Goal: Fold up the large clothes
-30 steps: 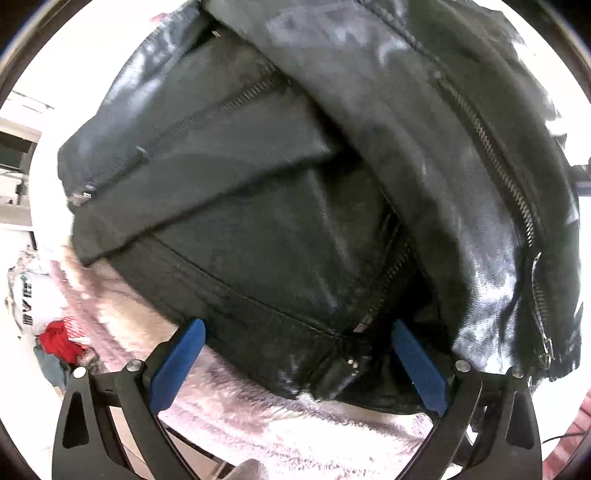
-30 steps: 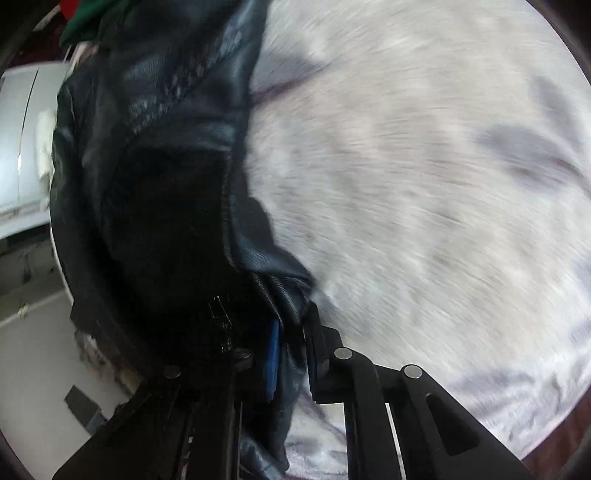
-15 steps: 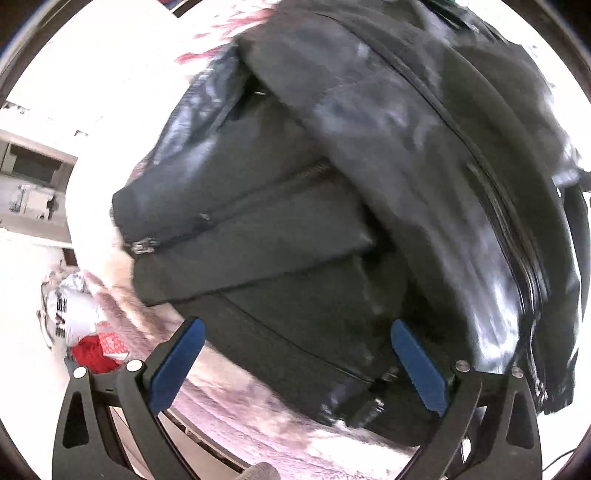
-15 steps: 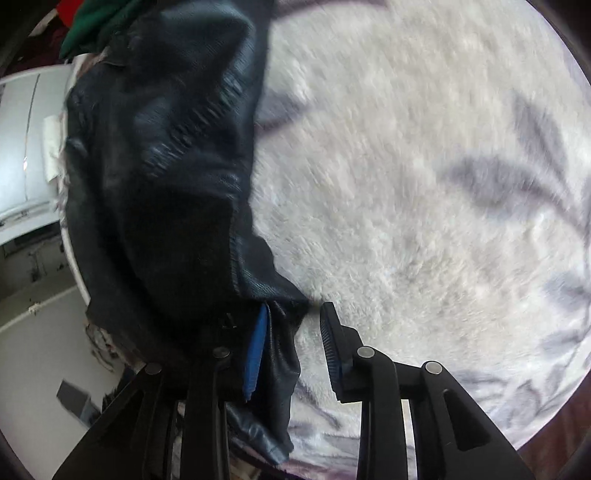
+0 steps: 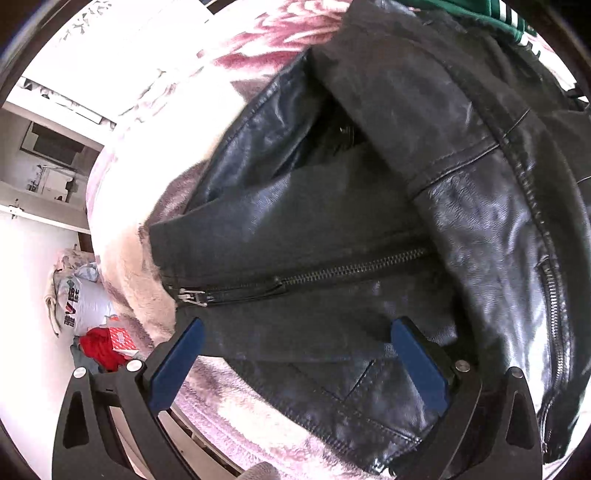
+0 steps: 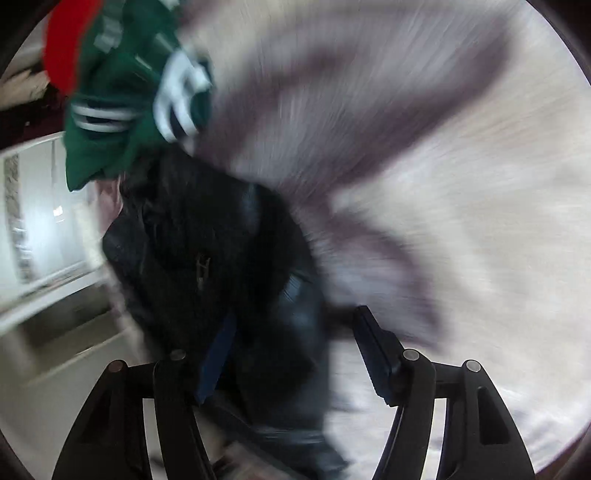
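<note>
A black leather jacket (image 5: pixel 369 221) lies folded over itself on a fluffy floral blanket (image 5: pixel 155 155). One sleeve with a zipper (image 5: pixel 332 269) crosses its body. My left gripper (image 5: pixel 295 332) is open and hovers over the jacket's lower edge, holding nothing. In the blurred right wrist view, my right gripper (image 6: pixel 291 325) is open, with a fold of the jacket (image 6: pixel 207 251) lying loose between its spread fingers.
A green garment with white stripes (image 6: pixel 125 92) and a red one (image 6: pixel 66 44) lie beyond the jacket; the green one also shows in the left wrist view (image 5: pixel 498 14). Beside the bed, clothes and a red item (image 5: pixel 99 343) lie on the floor.
My right gripper opened and let go of the jacket's edge, then swung so the green garment came into view. My left gripper drew back, showing more of the jacket.
</note>
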